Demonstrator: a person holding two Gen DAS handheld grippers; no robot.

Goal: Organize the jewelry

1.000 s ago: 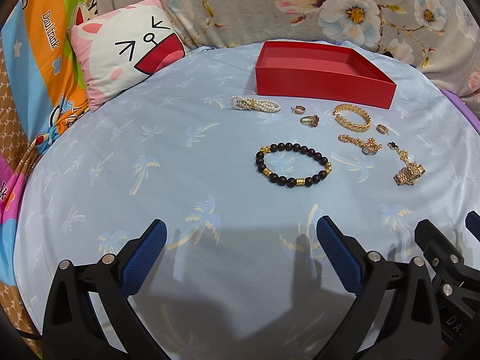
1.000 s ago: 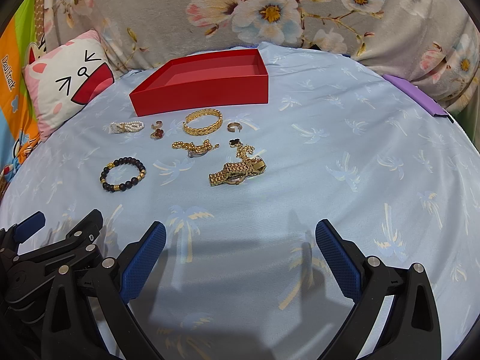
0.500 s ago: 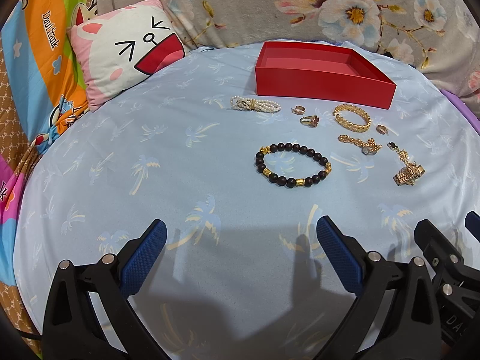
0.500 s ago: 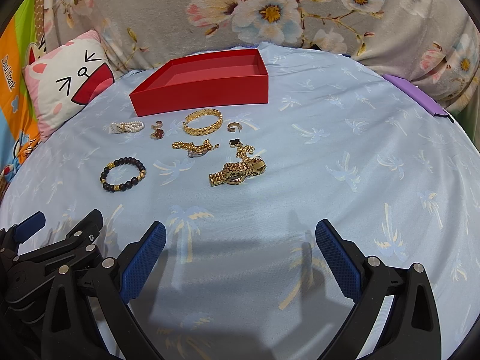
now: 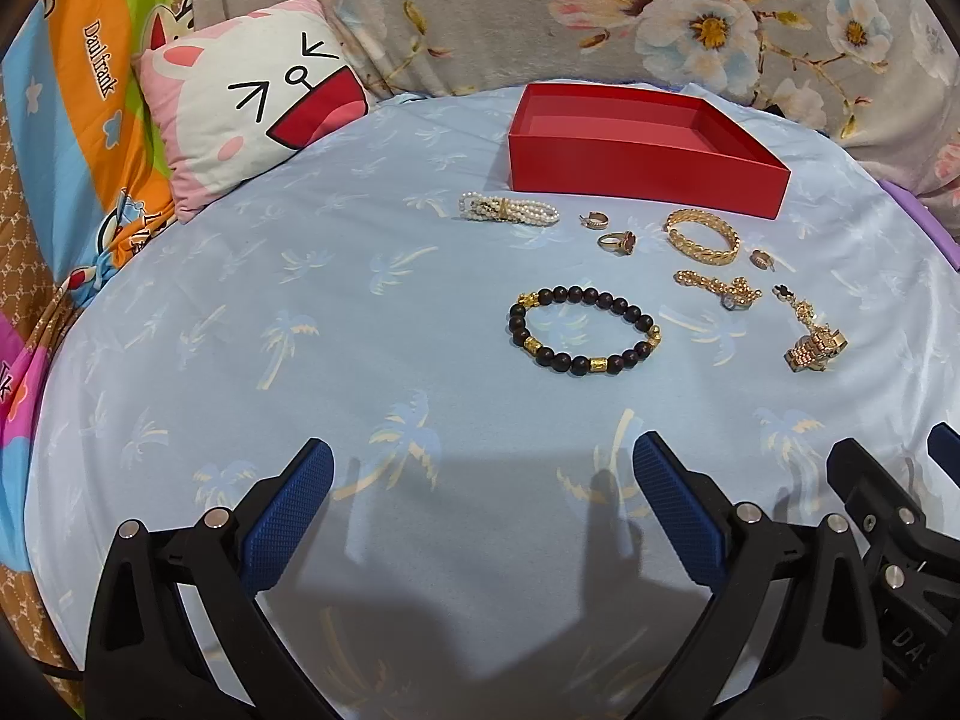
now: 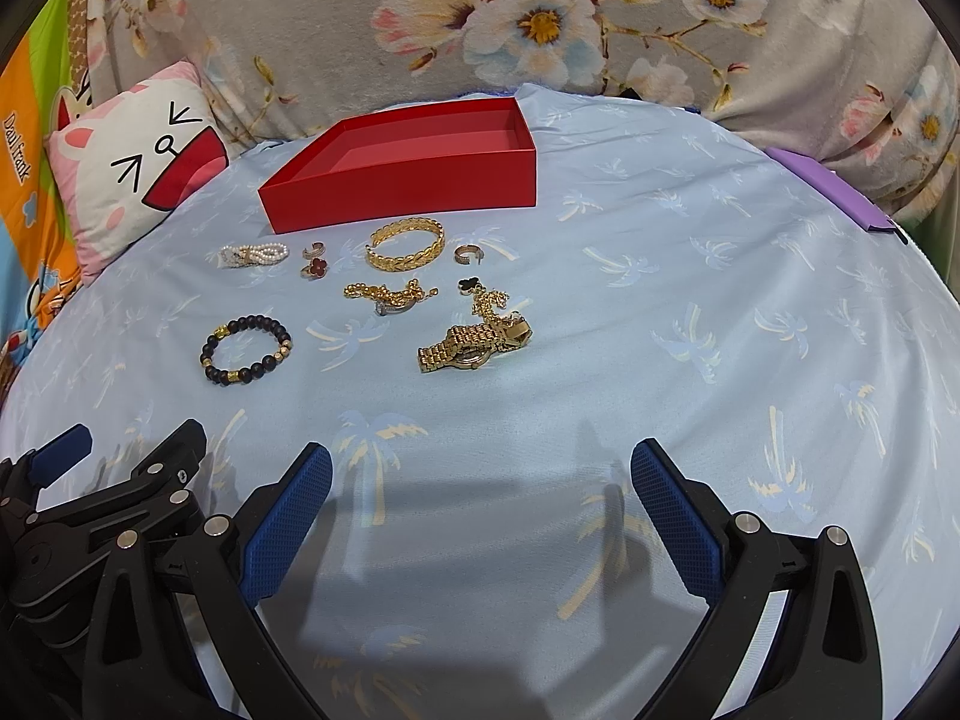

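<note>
An empty red box sits at the back of the light-blue palm-print sheet. In front of it lie a pearl bracelet, two small earrings, a red-stone ring, a gold bangle, a gold chain, a black-bead bracelet and a gold watch with a necklace. My left gripper is open, well short of the bead bracelet. My right gripper is open too, with the watch ahead of it. Neither holds anything.
A cartoon-face pillow leans at the back left beside a colourful striped cloth. A floral grey blanket runs along the back. A purple edge shows at the right. Bare sheet spreads to the right of the jewelry.
</note>
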